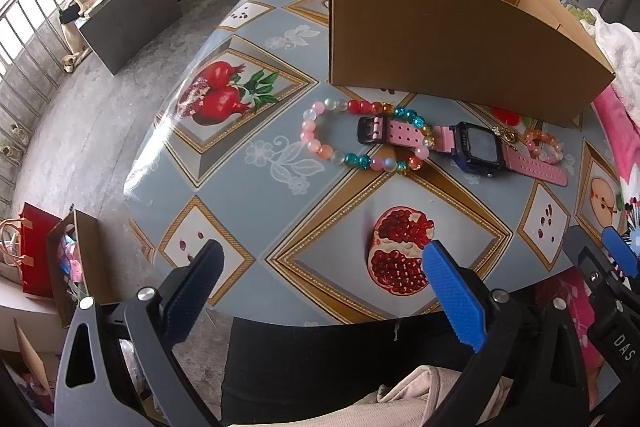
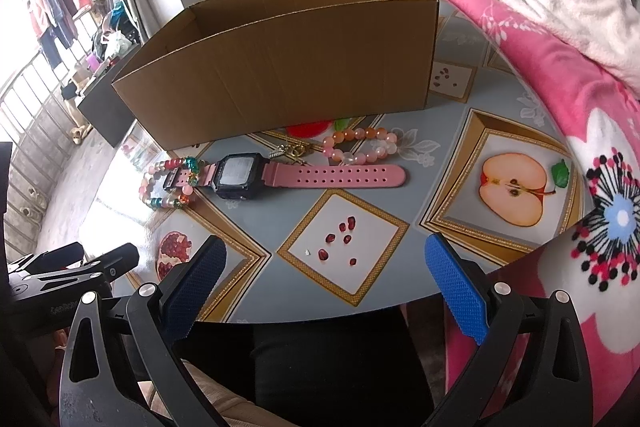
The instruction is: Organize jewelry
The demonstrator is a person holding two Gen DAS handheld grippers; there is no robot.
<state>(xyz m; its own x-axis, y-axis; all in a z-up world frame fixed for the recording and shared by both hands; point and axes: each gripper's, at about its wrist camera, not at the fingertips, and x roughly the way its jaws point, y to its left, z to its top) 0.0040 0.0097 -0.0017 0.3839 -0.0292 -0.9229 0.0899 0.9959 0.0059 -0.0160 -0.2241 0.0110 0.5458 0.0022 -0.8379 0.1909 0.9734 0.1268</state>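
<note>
A pink-strapped watch with a dark case [image 1: 478, 147] [image 2: 236, 173] lies on the table in front of an open cardboard box [image 1: 448, 39] [image 2: 288, 67]. A multicoloured bead bracelet [image 1: 320, 147] [image 2: 168, 201] lies under its buckle end. A peach bead bracelet [image 1: 546, 145] [image 2: 360, 147] and a small gold trinket [image 1: 508, 135] [image 2: 294, 149] lie by the other strap. My left gripper [image 1: 322, 251] and right gripper [image 2: 326, 247] are both open and empty, held near the table's front edge, short of the jewelry.
The round table [image 1: 248, 187] [image 2: 440, 163] has a fruit-print cover. A pink floral blanket [image 2: 560, 75] and a white towel [image 2: 572, 3] lie at the right. The right gripper's body [image 1: 612, 291] shows at the left view's right edge. Boxes and bags [image 1: 60, 259] stand on the floor at left.
</note>
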